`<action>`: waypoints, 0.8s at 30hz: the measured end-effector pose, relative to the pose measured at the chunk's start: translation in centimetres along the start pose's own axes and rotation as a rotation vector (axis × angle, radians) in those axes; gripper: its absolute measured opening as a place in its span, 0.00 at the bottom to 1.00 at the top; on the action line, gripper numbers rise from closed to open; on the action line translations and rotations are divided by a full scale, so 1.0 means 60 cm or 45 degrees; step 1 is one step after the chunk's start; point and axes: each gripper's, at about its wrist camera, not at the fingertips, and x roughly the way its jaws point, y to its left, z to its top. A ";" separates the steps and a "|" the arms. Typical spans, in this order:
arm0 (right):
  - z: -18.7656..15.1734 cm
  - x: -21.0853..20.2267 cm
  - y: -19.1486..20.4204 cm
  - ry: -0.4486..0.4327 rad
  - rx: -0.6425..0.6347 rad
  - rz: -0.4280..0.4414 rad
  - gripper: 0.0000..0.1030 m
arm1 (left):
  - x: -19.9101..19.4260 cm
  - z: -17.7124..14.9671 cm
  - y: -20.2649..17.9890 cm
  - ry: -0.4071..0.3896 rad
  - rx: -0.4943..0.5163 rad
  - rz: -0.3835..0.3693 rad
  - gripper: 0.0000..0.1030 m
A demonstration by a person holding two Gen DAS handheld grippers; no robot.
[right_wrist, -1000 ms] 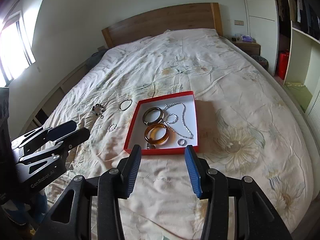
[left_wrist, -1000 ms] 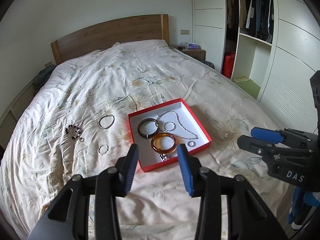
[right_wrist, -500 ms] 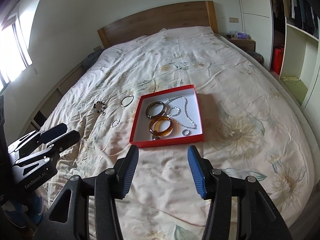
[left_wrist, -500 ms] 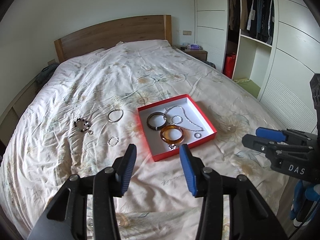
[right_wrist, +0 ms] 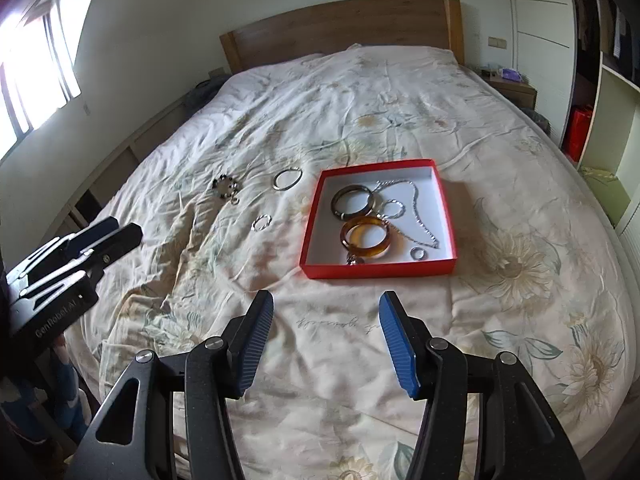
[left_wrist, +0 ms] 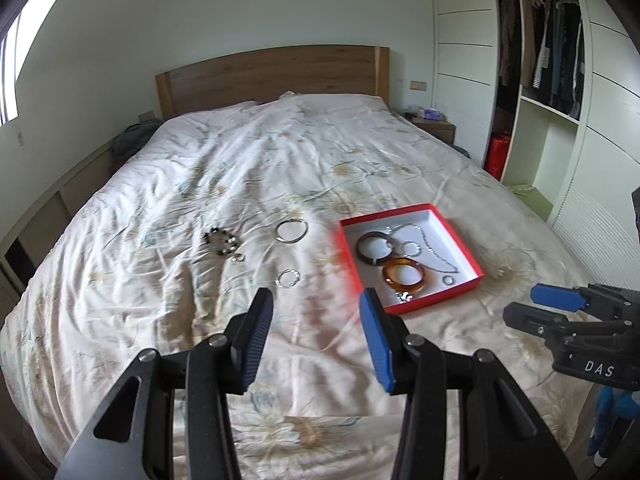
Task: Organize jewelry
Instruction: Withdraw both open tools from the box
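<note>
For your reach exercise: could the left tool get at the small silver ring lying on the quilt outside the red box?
Probably yes: the left tool is open and empty, the small silver ring lies just ahead, nothing between.

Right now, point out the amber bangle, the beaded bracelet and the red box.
amber bangle (right_wrist: 378, 249), right wrist view, on its near rim.
beaded bracelet (right_wrist: 225, 187), right wrist view, on the bead cluster.
red box (right_wrist: 380, 269), right wrist view, on its near outer wall.

hand-held gripper (left_wrist: 316, 312) | black frame | blue ribbed pads | silver screws
</note>
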 end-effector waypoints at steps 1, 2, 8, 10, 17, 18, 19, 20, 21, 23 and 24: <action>-0.001 0.003 0.002 0.006 0.000 -0.001 0.53 | 0.000 -0.002 0.005 0.002 -0.007 0.003 0.42; -0.003 0.005 0.005 0.012 -0.002 -0.002 0.53 | 0.000 -0.004 0.011 0.004 -0.014 0.009 0.42; -0.009 0.012 0.023 0.041 -0.022 -0.004 0.53 | -0.002 -0.021 0.047 0.009 -0.075 0.030 0.42; -0.012 0.016 0.030 0.055 -0.033 -0.003 0.53 | -0.001 -0.025 0.056 0.010 -0.094 0.035 0.42; -0.015 0.033 0.055 0.091 -0.070 0.003 0.54 | 0.011 -0.038 0.082 0.049 -0.101 0.076 0.42; -0.014 0.035 0.058 0.095 -0.074 0.005 0.54 | 0.015 -0.041 0.085 0.064 -0.102 0.079 0.42; -0.014 0.039 0.061 0.100 -0.080 0.007 0.54 | 0.020 -0.044 0.089 0.079 -0.106 0.080 0.42; -0.014 0.041 0.064 0.105 -0.085 0.008 0.54 | 0.025 -0.047 0.093 0.091 -0.110 0.083 0.42; -0.014 0.045 0.068 0.110 -0.091 0.011 0.54 | 0.028 -0.050 0.096 0.100 -0.114 0.087 0.42; -0.013 0.052 0.073 0.120 -0.101 0.016 0.54 | 0.038 -0.057 0.104 0.120 -0.121 0.095 0.42; -0.012 0.056 0.074 0.126 -0.105 0.020 0.54 | 0.041 -0.059 0.106 0.128 -0.124 0.095 0.42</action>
